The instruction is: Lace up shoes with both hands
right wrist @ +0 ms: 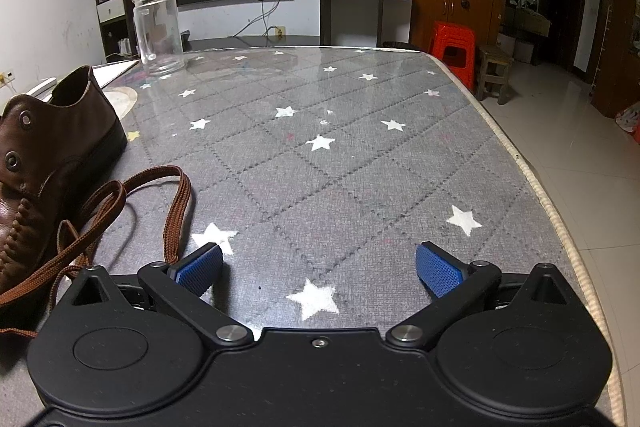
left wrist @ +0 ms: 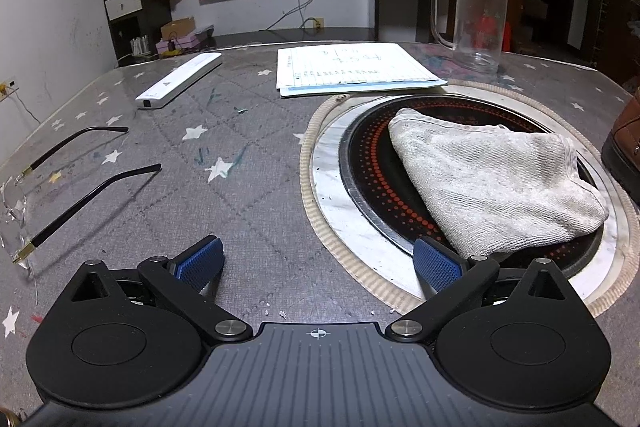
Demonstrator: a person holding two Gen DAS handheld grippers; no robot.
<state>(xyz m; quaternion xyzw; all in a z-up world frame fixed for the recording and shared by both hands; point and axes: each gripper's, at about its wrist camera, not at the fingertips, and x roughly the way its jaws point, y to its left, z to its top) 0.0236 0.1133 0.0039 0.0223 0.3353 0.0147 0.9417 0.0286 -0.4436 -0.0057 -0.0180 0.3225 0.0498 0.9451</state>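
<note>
Between the two views, a brown shoe [right wrist: 52,147] was stood with its loose lace [right wrist: 176,211] trailing near the spread, empty right tool [right wrist: 320,267], presumably for easy reach, while the left tool [left wrist: 318,263] was likewise held spread and empty over the desk [left wrist: 240,147].

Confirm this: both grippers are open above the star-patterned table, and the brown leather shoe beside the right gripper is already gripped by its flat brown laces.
Wrong on the grip. In the right wrist view the right gripper holds nothing; the flat brown laces lie loose on the star-patterned table beside the brown leather shoe. The left gripper is open too.
</note>
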